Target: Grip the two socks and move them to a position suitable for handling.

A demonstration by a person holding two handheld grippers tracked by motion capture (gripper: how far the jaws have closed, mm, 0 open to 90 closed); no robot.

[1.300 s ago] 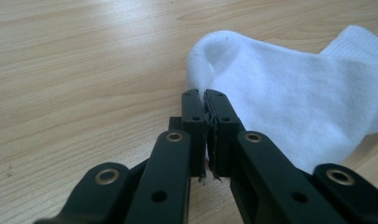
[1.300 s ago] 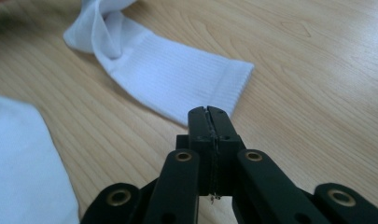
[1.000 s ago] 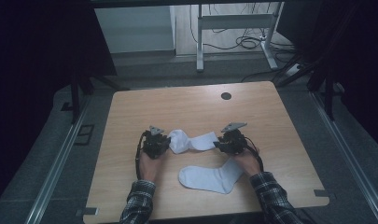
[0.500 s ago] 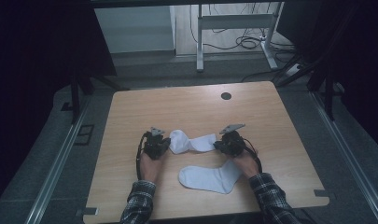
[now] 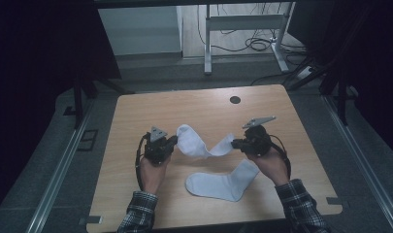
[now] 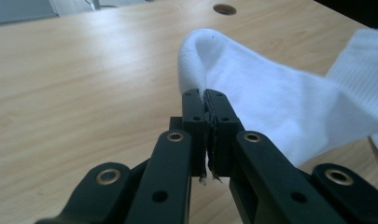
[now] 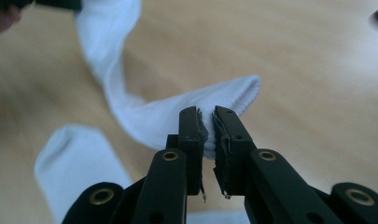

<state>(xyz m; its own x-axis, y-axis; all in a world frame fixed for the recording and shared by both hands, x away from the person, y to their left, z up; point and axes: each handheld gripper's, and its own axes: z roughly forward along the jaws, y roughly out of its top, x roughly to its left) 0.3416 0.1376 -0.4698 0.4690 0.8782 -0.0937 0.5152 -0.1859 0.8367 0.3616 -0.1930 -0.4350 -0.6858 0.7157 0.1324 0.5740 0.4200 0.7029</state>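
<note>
In the high view, a white sock (image 5: 200, 145) is held slung above the table (image 5: 136, 116) between the left gripper (image 5: 173, 141) and right gripper (image 5: 236, 143); a second sock (image 5: 218, 184) lies flat nearby. In the left gripper view, the jaws are clamped on the sock's edge. In the right gripper view, the jaws, just closed further, pinch the other end.
</note>
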